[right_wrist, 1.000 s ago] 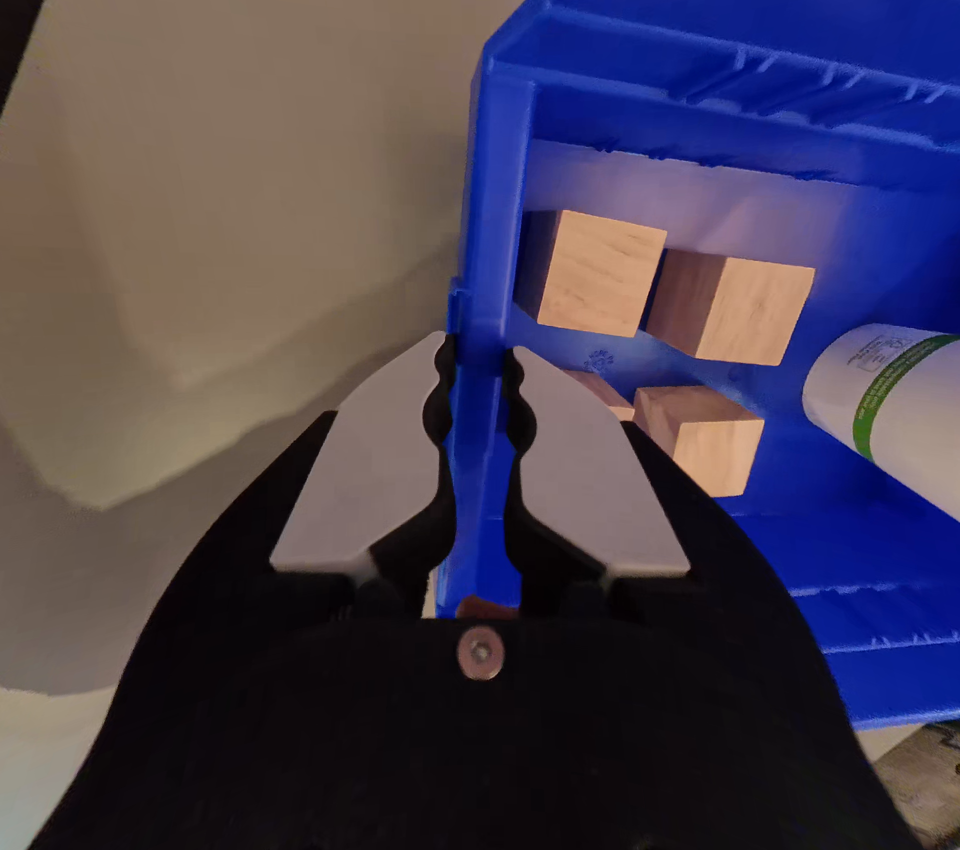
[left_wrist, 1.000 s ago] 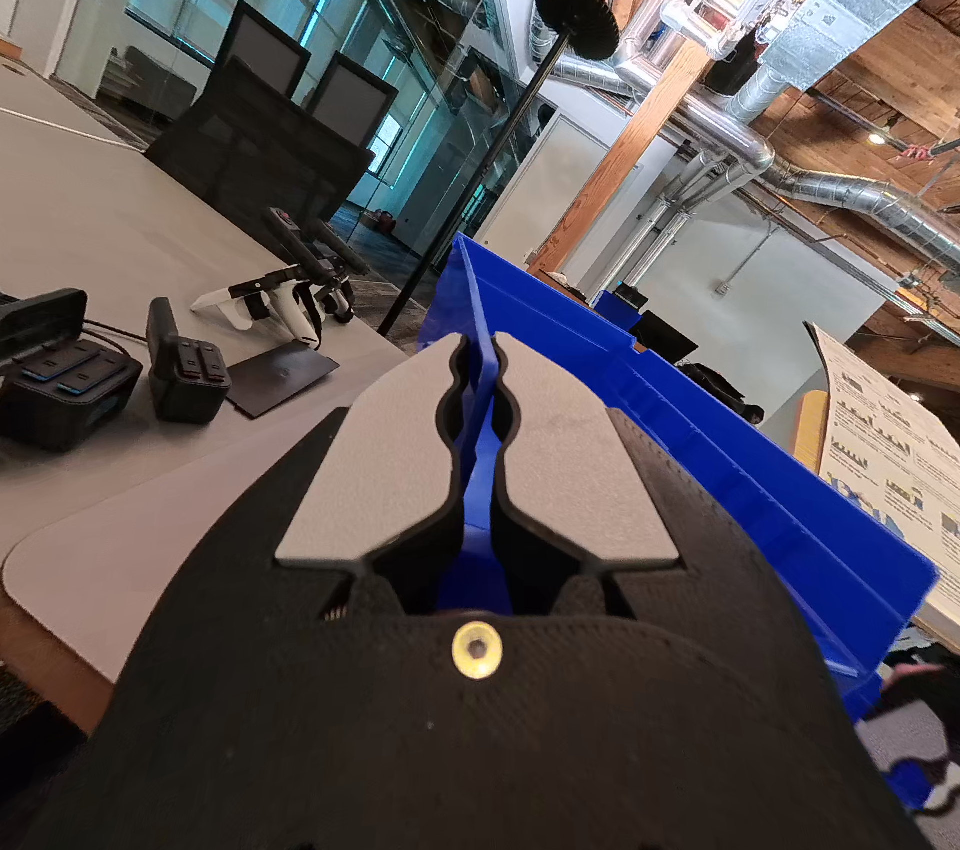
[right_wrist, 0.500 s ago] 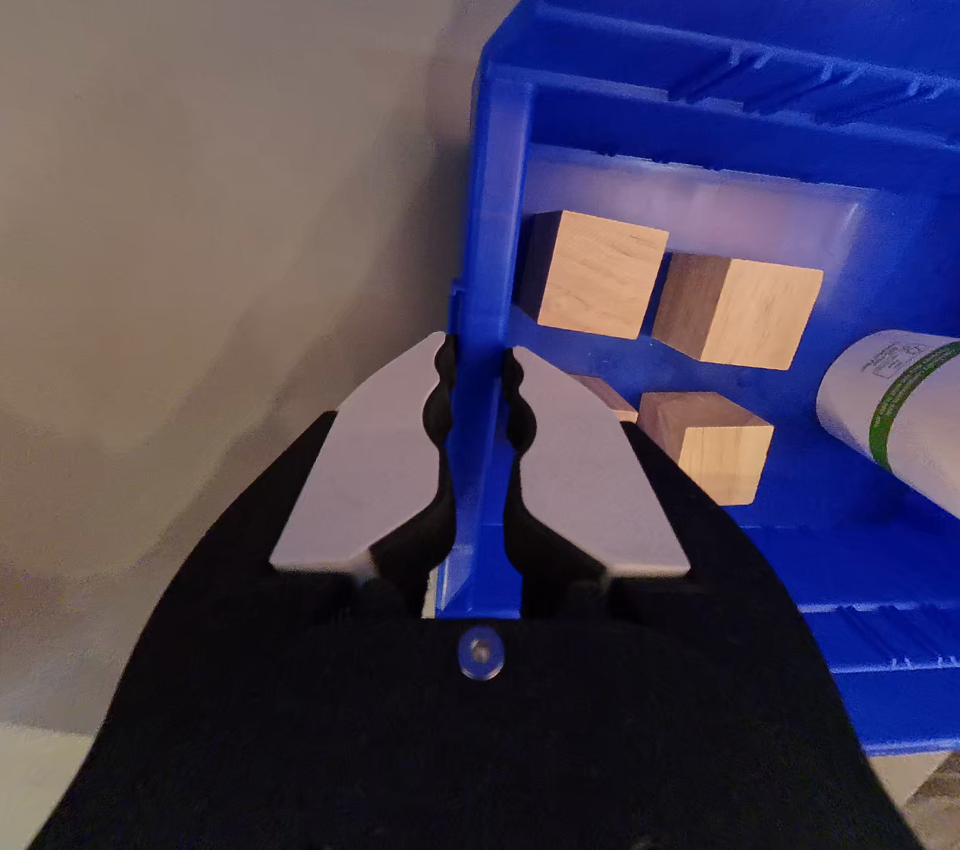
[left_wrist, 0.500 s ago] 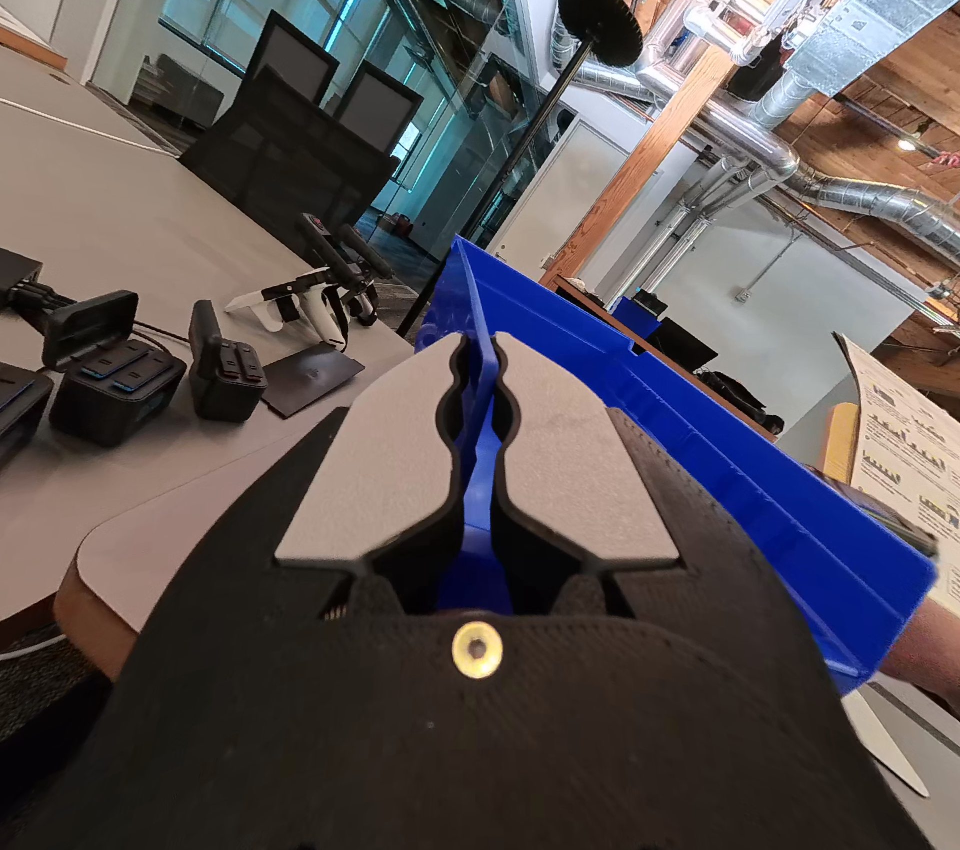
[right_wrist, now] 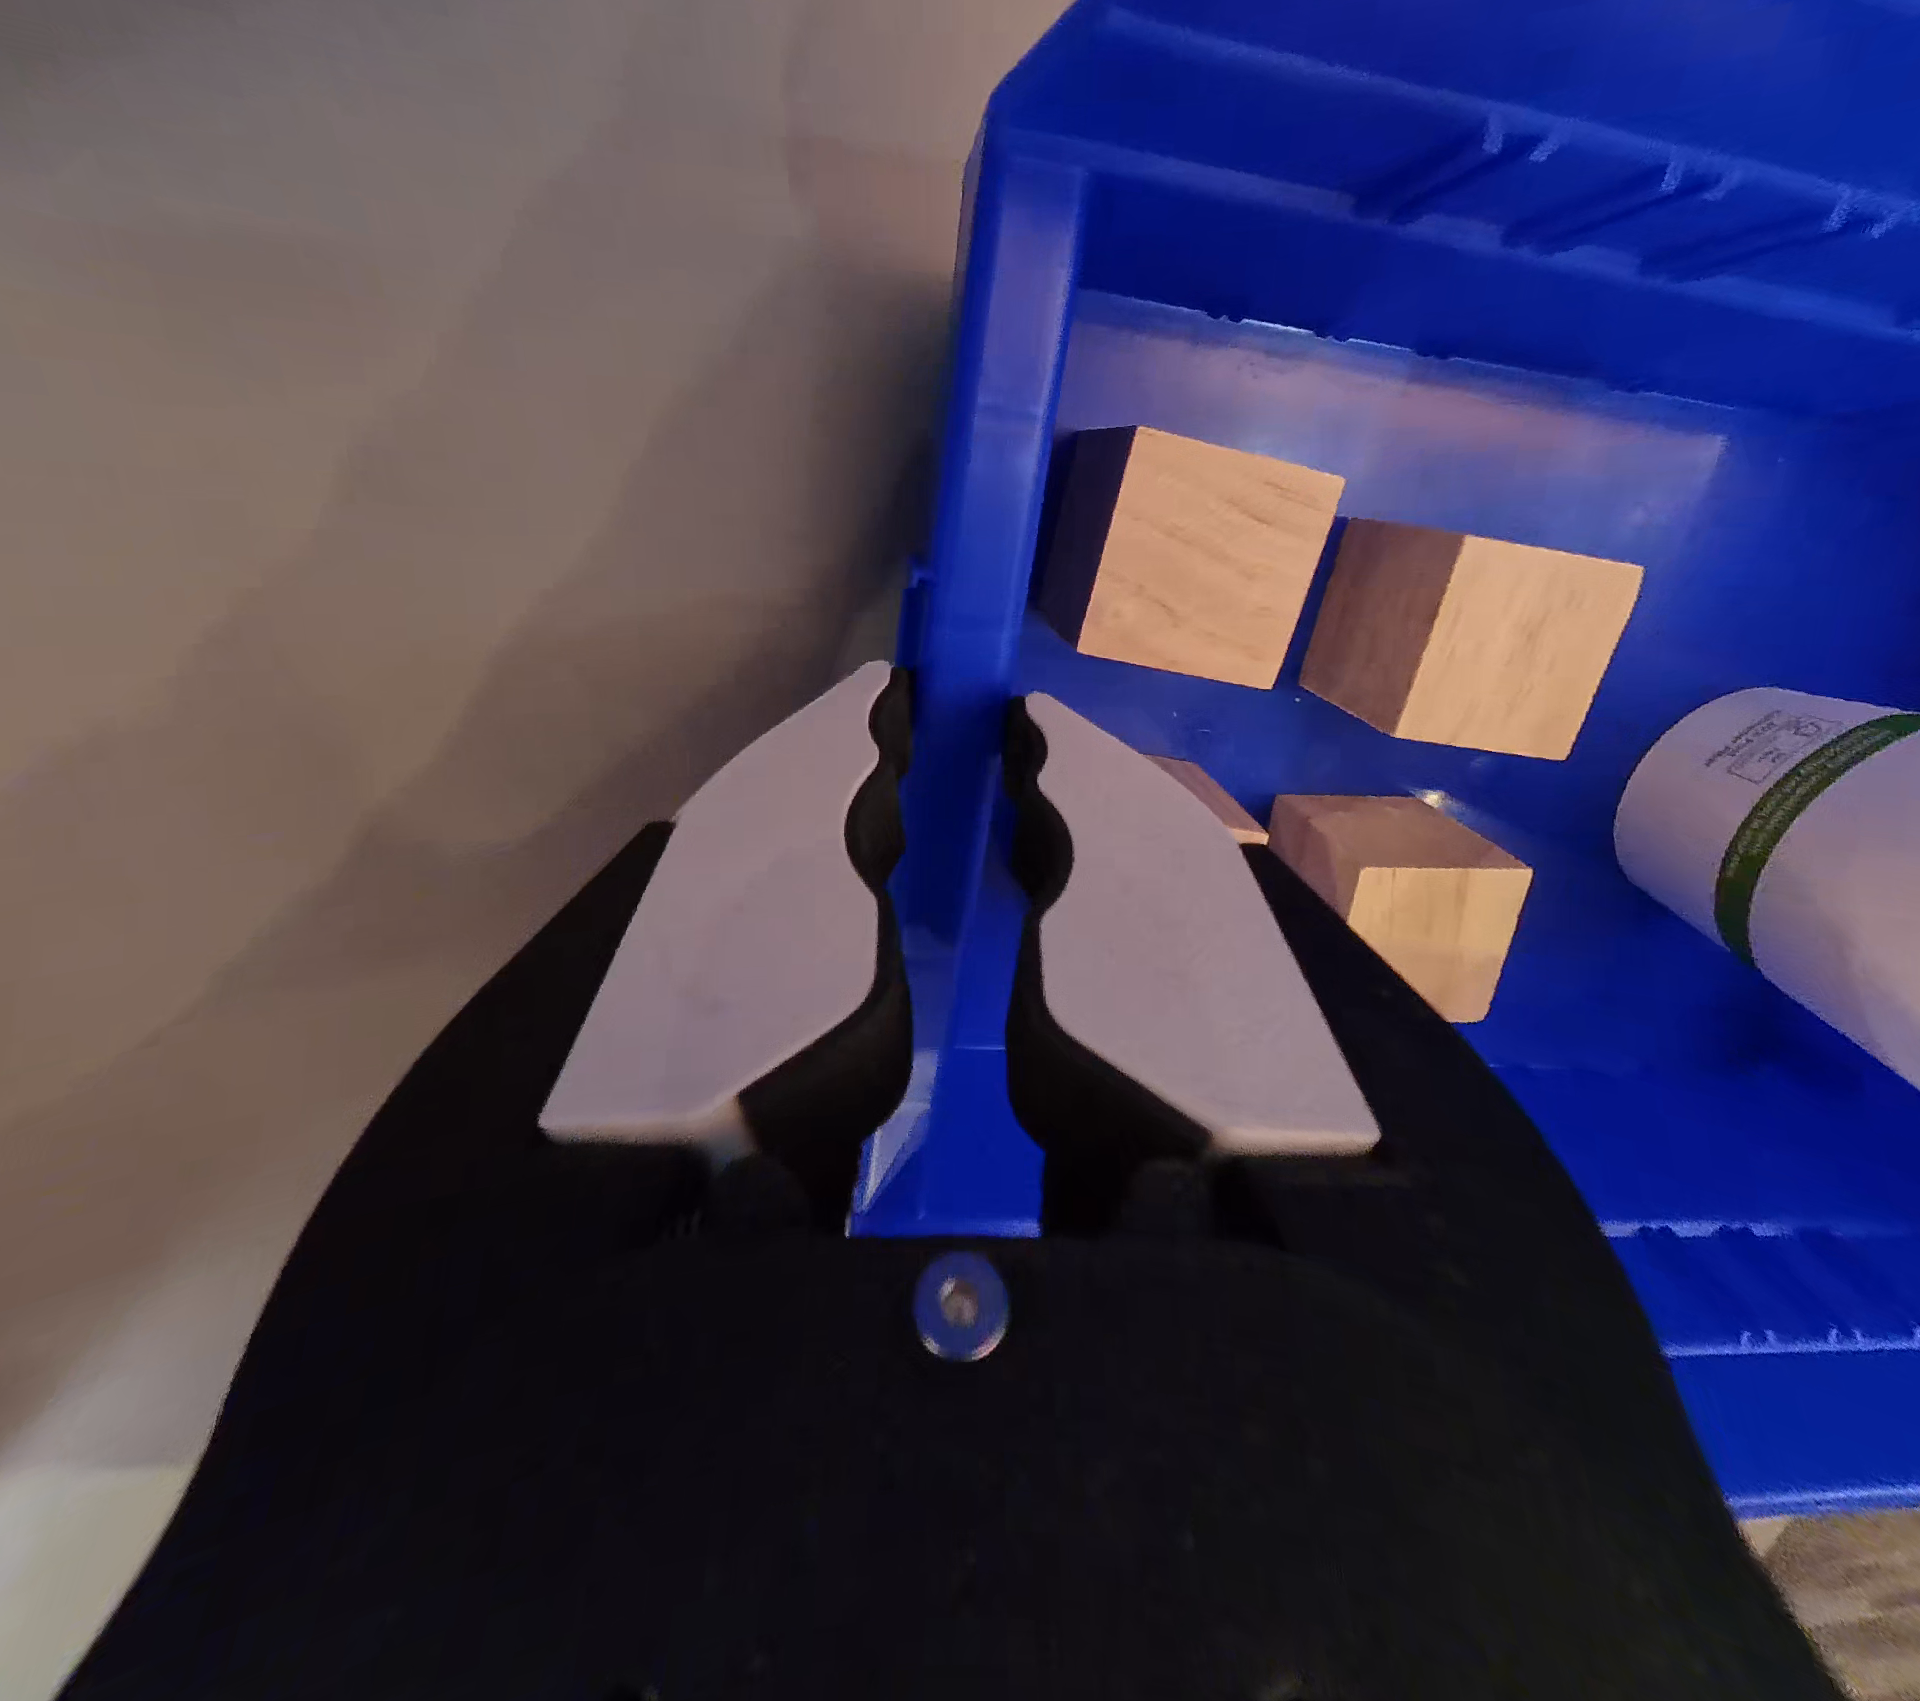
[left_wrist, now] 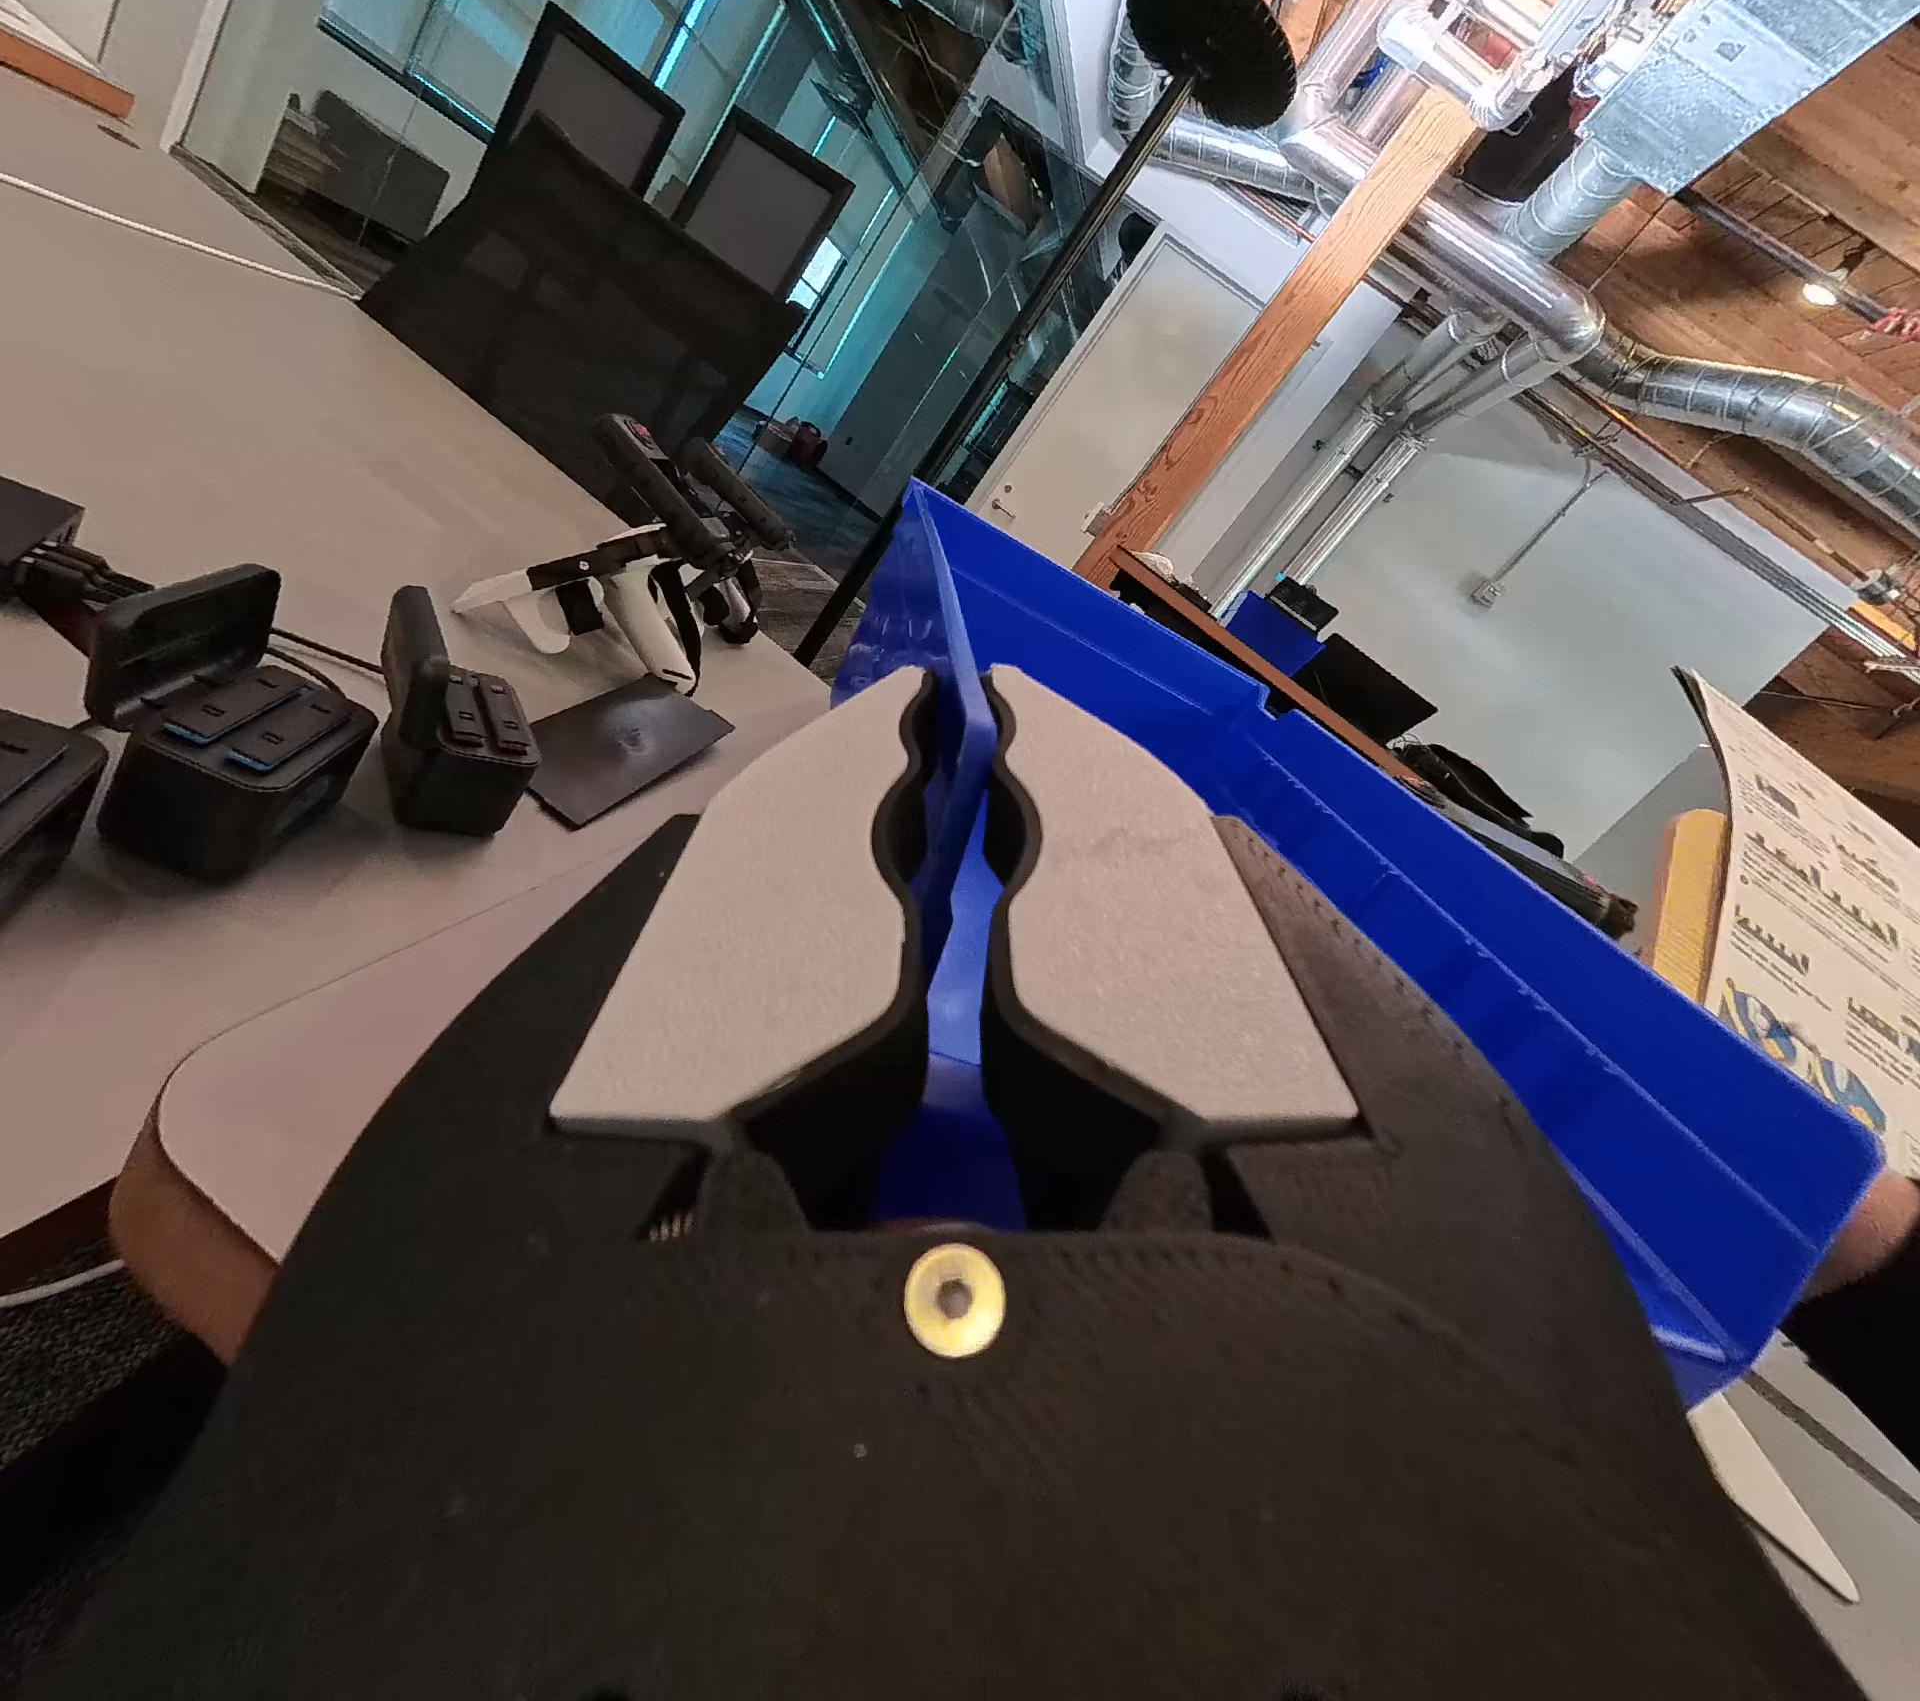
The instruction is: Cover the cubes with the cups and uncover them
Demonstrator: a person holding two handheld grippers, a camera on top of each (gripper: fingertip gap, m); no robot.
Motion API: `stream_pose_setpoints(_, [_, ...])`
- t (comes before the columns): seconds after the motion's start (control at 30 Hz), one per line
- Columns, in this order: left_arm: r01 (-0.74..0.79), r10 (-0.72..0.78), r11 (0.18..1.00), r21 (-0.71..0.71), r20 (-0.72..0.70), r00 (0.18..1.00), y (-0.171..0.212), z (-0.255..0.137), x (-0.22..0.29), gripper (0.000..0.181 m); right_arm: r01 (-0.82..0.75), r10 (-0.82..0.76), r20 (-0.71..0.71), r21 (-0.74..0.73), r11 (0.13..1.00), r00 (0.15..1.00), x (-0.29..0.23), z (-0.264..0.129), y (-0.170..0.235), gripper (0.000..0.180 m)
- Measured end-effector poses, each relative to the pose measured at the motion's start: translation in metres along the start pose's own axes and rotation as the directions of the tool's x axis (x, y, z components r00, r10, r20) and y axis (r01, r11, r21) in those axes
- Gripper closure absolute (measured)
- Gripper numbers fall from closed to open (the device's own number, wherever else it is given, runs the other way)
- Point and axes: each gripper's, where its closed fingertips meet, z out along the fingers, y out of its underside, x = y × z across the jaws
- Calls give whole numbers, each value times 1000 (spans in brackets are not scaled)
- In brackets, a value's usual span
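A blue plastic bin is held between both grippers. My right gripper is shut on the bin's side wall. Inside the bin lie several wooden cubes: one near the wall, one beside it, one nearer me, and one partly hidden behind my right finger. White paper cups with a green band lie on their side at the right. My left gripper is shut on the other wall of the bin, whose inside is hidden in this view.
A grey table lies to the left with black charger cases, a small black box, a black mat and a white handheld device. A black pole stand rises behind. A printed board stands right.
The bin and both grippers have shifted together: more of the table's left side shows in the left wrist view. The cubes and cups slid a little inside the bin.
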Motion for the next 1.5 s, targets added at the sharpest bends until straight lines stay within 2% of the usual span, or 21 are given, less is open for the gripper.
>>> stream_pose_setpoints(0.4, [-5,5,1000,-5,2,1000,2,2,-1,176,31,-31,-14,7,999,999,13,0,3,161])
stream_pose_setpoints(0.43, [-8,8,1000,-5,0,1000,1,2,0,176,38,-37,-46,22,999,998,16,-2,2,157])
stream_pose_setpoints(0.53, [-10,10,1000,7,-4,1000,-1,1,2,176,61,-50,-165,60,996,985,22,-18,1,124])
stream_pose_setpoints(0.67, [-37,39,998,52,-26,999,-11,-3,11,176,107,-43,-248,251,962,968,3,-69,-8,126])
stream_pose_setpoints(0.73, [-67,71,994,84,-51,996,-17,-4,21,176,112,-30,-210,392,913,977,-23,-95,-11,131])
stream_pose_setpoints(0.83, [-81,95,989,124,-112,989,-24,-6,42,176,60,10,-109,620,782,994,-63,-137,-12,138])
stream_pose_setpoints(0.93, [-63,94,986,156,-197,976,-29,-9,73,176,-8,56,-37,759,651,998,-88,-178,-2,143])
stream_pose_setpoints(1.1, [-38,107,982,184,-382,918,-33,-17,146,176,-31,112,-33,850,526,993,-116,-232,36,143])
stream_pose_setpoints(1.23, [7,84,986,164,-544,835,-23,-27,213,177,-10,194,-73,918,396,978,-132,-276,87,149])
stream_pose_setpoints(1.4, [73,-21,996,46,-693,721,15,-36,286,177,-12,320,-98,946,325,942,-152,-310,172,152])
stream_pose_setpoints(1.5, [100,-118,993,-69,-744,658,52,-38,323,177,-25,406,-111,948,316,907,-167,-316,229,155])
